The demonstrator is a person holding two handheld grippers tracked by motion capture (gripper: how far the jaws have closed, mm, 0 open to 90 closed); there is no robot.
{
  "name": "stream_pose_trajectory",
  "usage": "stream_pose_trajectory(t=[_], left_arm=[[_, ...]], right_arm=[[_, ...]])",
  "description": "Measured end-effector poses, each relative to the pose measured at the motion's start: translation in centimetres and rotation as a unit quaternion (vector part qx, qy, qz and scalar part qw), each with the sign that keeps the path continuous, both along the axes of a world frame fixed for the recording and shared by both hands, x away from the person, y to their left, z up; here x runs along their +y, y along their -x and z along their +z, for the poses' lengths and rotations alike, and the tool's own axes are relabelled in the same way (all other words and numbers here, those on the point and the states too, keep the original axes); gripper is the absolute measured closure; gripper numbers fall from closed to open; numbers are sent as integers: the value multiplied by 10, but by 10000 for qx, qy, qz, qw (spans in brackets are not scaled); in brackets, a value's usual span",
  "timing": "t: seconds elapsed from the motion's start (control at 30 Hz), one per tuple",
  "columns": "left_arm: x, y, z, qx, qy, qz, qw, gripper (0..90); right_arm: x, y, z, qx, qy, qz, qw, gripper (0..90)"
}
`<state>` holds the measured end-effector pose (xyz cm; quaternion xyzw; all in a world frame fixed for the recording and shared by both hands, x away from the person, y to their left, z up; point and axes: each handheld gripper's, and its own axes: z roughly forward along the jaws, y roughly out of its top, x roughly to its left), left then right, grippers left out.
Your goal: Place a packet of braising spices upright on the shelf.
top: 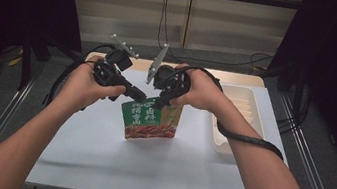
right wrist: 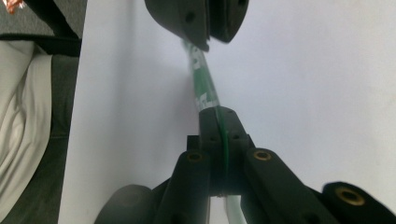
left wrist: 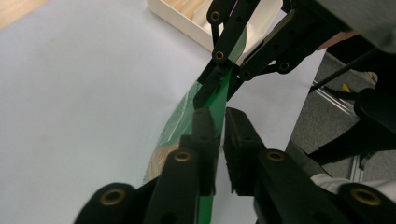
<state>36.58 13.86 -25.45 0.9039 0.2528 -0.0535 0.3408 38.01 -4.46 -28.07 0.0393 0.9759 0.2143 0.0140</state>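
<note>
A green snack pouch (top: 150, 119) with red food pictured on it stands upright on the white table (top: 96, 159). My right gripper (top: 162, 103) is shut on the pouch's top edge near its right corner. In the right gripper view the green edge (right wrist: 203, 79) runs straight into the clamped jaws (right wrist: 222, 114). My left gripper (top: 139, 95) sits at the top left corner. In the left gripper view its jaws (left wrist: 218, 116) stand a narrow slit apart, with the green edge (left wrist: 219, 95) between them against one jaw. The right gripper's fingers (left wrist: 208, 86) pinch the same edge just beyond.
A white tray (top: 242, 110) with ribbed compartments stands on the table to the right of the pouch, its rim also in the left gripper view (left wrist: 177, 16). The table's far edge lies just behind the hands. Dark curtains and cables flank the table.
</note>
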Motion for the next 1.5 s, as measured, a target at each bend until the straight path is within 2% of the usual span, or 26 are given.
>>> stream_pose_trajectory(t=[0.03, 0.1, 0.13, 0.17, 0.2, 0.23, 0.27, 0.3, 0.33, 0.4, 0.43, 0.5, 0.57, 0.6, 0.63, 0.67, 0.7, 0.77, 0.8, 0.97, 1.0, 1.23, 1.33, 1.37, 1.4, 1.5], left_arm=[[4, 1, -1, -29, 105, 105, 9999, 755], [7, 1, -1, -84, 138, 59, 9999, 672], [10, 1, -2, -202, 62, 15, 9998, 672], [13, 1, -3, -289, 51, 42, 9996, 582], [16, 3, -7, -307, 243, 261, 9989, 559], [16, 3, -7, -307, 243, 261, 9989, 544], [19, 2, -7, -370, 137, 189, 9990, 544], [20, 3, -9, -445, 259, 366, 9980, 517], [23, 4, -12, -494, 268, 414, 9976, 475], [25, 3, -14, -573, 241, 408, 9972, 454], [26, 4, -18, -596, 225, 447, 9970, 381], [27, 4, -20, -669, 194, 423, 9967, 364], [27, 6, -25, -699, 204, 506, 9961, 281], [28, 6, -27, -760, 207, 572, 9952, 281], [30, 6, -29, -847, 173, 519, 9949, 258], [30, 7, -33, -901, 202, 641, 9937, 243], [31, 8, -36, -999, 192, 693, 9924, 229], [35, 7, -43, -931, 171, 658, 9933, 204], [35, 7, -48, -986, 204, 756, 9920, 189], [37, 9, -64, -1062, 83, 813, 9910, 143], [37, 9, -70, -1080, 84, 913, 9899, 125], [38, 10, -92, -1106, 78, 1008, 9887, 91], [38, 10, -100, -1035, 88, 1052, 9890, 70], [37, 11, -102, -1081, -1, 1062, 9885, 66], [37, 11, -104, -1038, -32, 1037, 9892, 66], [35, 13, -112, -1061, -127, 1086, 9883, 57]], right_arm=[[0, 0, 1, 0, 54, -57, 10000, 900], [0, -2, 3, 26, 88, -189, 9998, 900], [0, -2, 3, 26, 88, -189, 9998, 900], [0, -4, 4, 40, 241, -304, 9992, 900], [0, -5, 5, 56, 316, -352, 9989, 900], [0, -5, 5, 56, 316, -352, 9989, 900], [-2, -6, 5, 70, 355, -406, 9985, 900], [-3, -7, 6, 138, 378, -512, 9979, 900], [-5, -9, 8, 218, 421, -647, 9968, 900], [-6, -10, 9, 220, 420, -673, 9966, 900], [-9, -12, 11, 294, 518, -772, 9952, 900], [-10, -12, 12, 306, 562, -820, 9946, 900], [-13, -12, 16, 356, 609, -926, 9932, 900], [-13, -12, 16, 356, 609, -926, 9932, 900], [-14, -12, 18, 382, 637, -936, 9928, 900], [-16, -12, 19, 413, 649, -1037, 9916, 900], [-18, -13, 21, 394, 711, -953, 9921, 900], [-21, -12, 24, 431, 743, -993, 9913, 900], [-23, -12, 24, 424, 701, -1023, 9914, 900], [-32, -12, 27, 494, 713, -1107, 9901, 900], [-35, -13, 29, 537, 783, -1103, 9894, 900], [-44, -14, 30, 542, 880, -1177, 9877, 900], [-51, -15, 32, 530, 900, -1242, 9867, 900], [-52, -15, 32, 543, 910, -1269, 9862, 900], [-52, -15, 32, 543, 910, -1269, 9862, 900], [-57, -17, 34, 512, 911, -1231, 9869, 900]])
